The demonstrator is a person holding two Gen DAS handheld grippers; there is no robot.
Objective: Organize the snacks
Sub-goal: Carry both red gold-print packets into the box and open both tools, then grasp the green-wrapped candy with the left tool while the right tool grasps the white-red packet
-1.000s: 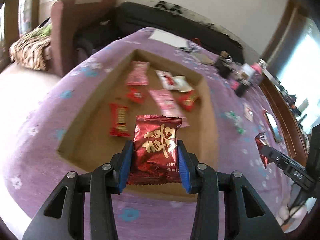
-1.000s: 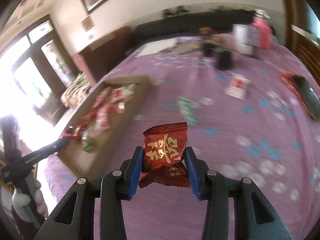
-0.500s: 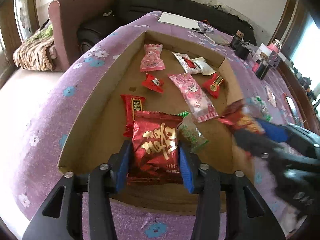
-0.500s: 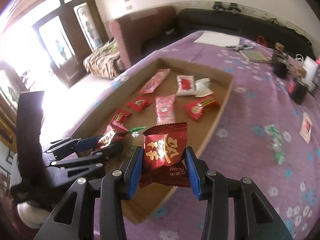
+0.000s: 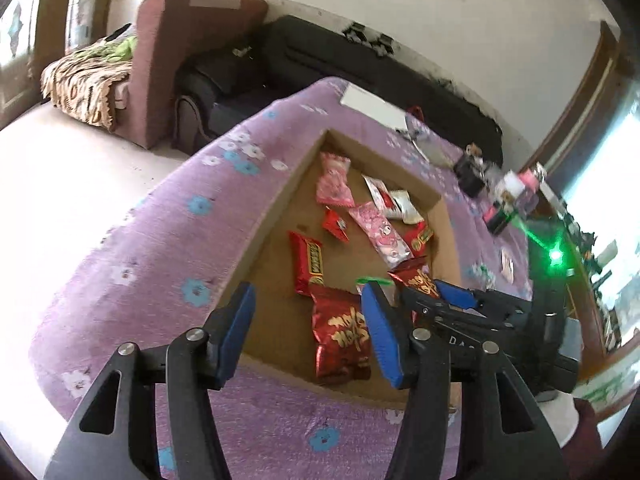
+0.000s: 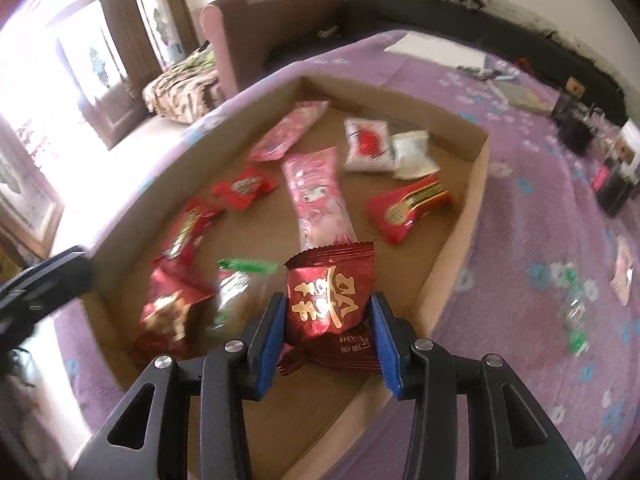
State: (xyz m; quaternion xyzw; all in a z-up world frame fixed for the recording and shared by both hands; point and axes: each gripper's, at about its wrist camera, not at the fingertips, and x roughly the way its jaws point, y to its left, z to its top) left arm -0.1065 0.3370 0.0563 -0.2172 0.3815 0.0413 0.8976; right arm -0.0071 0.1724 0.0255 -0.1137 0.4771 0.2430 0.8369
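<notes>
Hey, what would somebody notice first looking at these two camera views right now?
The shiny red packet with gold lettering, clamped in the right gripper over the cardboard tray's near end. Beside it, the left gripper stands open above a matching red packet lying in the tray.

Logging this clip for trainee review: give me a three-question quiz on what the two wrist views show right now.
1. True or false: the left gripper is clamped on a snack.
2. What does the right gripper hold? A) green candy B) dark red packet C) pink packet
3. Where does the released red packet lie?

Key
1. False; its jaws stand open.
2. B, the dark red packet.
3. Inside the cardboard tray, near its front wall.
</notes>
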